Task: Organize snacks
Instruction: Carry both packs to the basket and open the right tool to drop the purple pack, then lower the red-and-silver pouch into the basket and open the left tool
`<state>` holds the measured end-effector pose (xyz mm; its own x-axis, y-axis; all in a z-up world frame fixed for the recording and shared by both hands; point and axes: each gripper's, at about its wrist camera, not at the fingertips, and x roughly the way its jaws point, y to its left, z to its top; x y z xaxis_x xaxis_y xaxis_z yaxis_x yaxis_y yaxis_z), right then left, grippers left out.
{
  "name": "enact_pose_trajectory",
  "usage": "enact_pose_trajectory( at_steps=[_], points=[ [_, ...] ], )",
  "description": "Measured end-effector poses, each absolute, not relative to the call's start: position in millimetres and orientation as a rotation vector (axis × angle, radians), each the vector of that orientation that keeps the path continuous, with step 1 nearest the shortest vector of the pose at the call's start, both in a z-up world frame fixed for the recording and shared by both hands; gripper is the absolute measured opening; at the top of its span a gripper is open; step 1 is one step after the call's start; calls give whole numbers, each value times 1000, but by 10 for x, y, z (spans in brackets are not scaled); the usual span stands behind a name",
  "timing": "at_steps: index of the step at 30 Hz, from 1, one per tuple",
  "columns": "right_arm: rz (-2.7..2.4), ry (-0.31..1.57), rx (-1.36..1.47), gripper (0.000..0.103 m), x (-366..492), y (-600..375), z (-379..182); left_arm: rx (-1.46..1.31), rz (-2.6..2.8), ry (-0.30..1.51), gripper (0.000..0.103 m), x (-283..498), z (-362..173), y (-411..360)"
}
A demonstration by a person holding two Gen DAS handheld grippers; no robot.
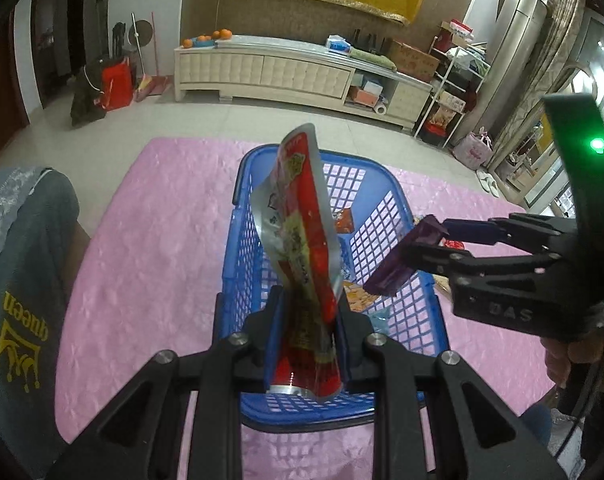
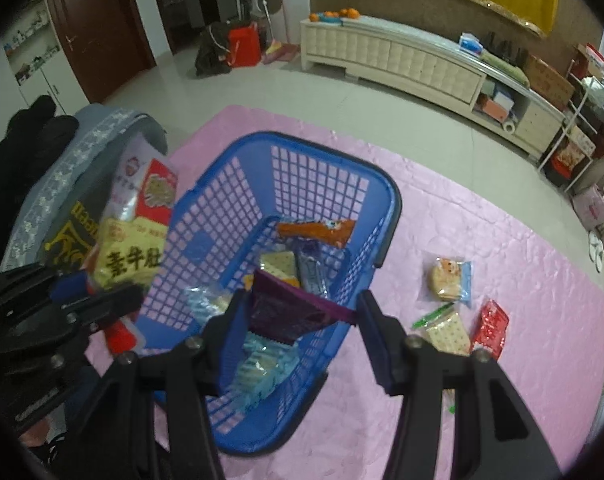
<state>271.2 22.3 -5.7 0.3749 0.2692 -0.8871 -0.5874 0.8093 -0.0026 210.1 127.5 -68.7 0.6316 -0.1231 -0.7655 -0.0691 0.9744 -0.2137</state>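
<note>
My left gripper (image 1: 307, 308) is shut on a red and silver snack packet (image 1: 302, 216), which stands upright over the near end of the blue mesh basket (image 1: 385, 208). From the right wrist view the same packet (image 2: 134, 240) shows a yellow label, held by the left gripper (image 2: 102, 292) just outside the basket's left wall (image 2: 230, 200). My right gripper (image 2: 302, 304) is shut on a purple packet (image 2: 290, 312), gripped across its width above the basket's inside. In the left wrist view the right gripper (image 1: 423, 240) and purple packet (image 1: 397, 264) hang over the basket's right rim.
The basket holds an orange packet (image 2: 317, 230) and several cracker packs. On the pink mat (image 2: 501, 240) to its right lie a blue-edged cracker packet (image 2: 449, 280), a green-topped one (image 2: 445, 332) and a red packet (image 2: 489, 328). A person's grey garment (image 1: 18, 280) is at left.
</note>
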Motion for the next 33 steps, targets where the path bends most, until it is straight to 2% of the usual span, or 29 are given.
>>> enact_pose_trajectory(
  at_steps=[4, 5, 6, 8, 9, 23, 33],
  points=[
    [481, 1010, -410, 60, 2754, 316, -135, -234, -34, 893, 21, 2095, -686, 1263],
    [460, 989, -418, 67, 2751, 327, -138, -235, -30, 895, 22, 2089, -684, 1258],
    [461, 975, -419, 77, 2739, 338, -136, -238, -25, 898, 22, 2082, -686, 1261],
    [456, 955, -416, 90, 2708, 335, -116, -243, -23, 903, 22, 2080, -675, 1262],
    [445, 944, -416, 92, 2697, 322, -100, -240, -21, 903, 22, 2067, -665, 1252],
    [471, 968, -261, 92, 2572, -49, -24, -187, -21, 888, 22, 2044, -524, 1064],
    [458, 946, -262, 92, 2570, -179, -164, -161, -49, 946, 24, 2392, -754, 887]
  ],
)
